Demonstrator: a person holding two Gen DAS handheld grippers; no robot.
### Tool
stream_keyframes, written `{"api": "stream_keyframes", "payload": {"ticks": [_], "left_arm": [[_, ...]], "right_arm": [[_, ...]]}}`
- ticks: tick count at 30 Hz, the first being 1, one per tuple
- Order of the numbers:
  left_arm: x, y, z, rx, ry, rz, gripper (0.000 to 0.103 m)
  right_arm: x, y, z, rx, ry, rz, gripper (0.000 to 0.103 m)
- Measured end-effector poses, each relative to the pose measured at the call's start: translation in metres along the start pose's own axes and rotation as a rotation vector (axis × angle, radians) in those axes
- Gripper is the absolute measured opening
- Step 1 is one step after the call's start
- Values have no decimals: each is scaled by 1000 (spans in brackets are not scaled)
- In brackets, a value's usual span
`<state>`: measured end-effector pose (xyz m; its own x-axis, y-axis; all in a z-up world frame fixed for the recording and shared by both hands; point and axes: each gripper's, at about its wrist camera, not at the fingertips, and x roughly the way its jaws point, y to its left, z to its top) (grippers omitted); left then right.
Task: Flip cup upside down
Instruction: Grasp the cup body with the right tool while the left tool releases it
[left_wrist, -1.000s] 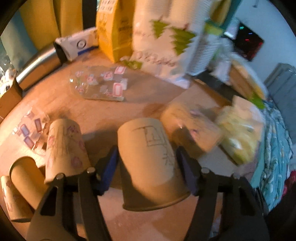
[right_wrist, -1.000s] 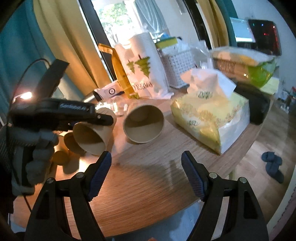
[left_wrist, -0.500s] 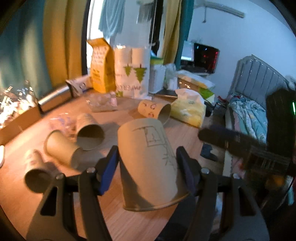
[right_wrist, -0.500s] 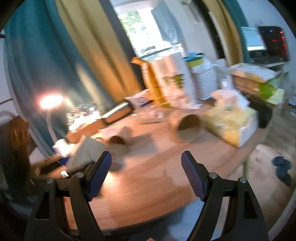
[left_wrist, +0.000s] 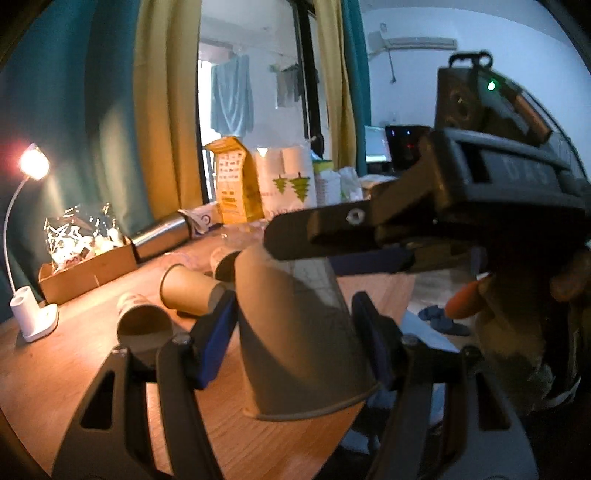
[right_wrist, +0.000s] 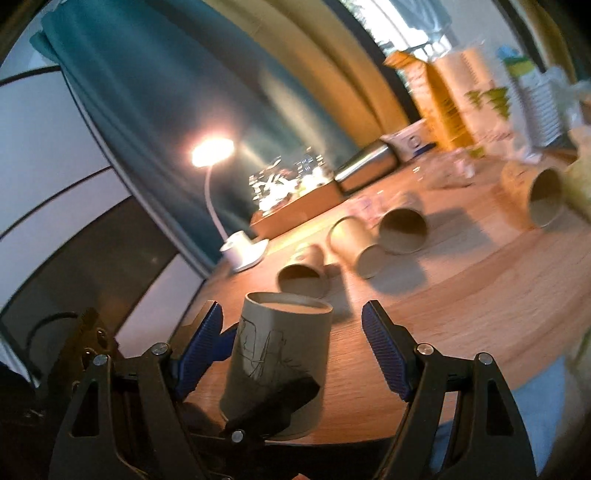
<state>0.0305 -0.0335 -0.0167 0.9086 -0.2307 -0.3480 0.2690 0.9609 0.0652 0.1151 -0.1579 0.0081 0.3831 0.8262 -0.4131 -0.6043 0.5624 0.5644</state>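
Note:
My left gripper is shut on a brown paper cup with a pencil drawing, held upside down with its base up and its rim toward the camera, over the near edge of the wooden table. In the right wrist view the same cup stands between the two blue pads of my right gripper, which is open and does not touch it. The right gripper also shows in the left wrist view, just above and right of the cup.
Several paper cups lie on their sides on the table, such as one just behind the held cup and one at far right. A lit desk lamp, a cardboard tray, a steel flask and bags stand behind.
My left gripper has swung left and levelled with the cup. My right gripper has moved in around the cup from the other side.

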Motion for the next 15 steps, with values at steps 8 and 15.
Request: {"api": "stream_keyframes", "payload": {"ticks": [8, 15], "left_arm": [[-7, -4, -12, -2, -28, -34, 65], [-11, -12, -13, 26, -53, -61, 65]], "right_arm": [[13, -12, -3, 74, 64, 78, 81], [14, -19, -5, 103, 91, 146, 63]]}}
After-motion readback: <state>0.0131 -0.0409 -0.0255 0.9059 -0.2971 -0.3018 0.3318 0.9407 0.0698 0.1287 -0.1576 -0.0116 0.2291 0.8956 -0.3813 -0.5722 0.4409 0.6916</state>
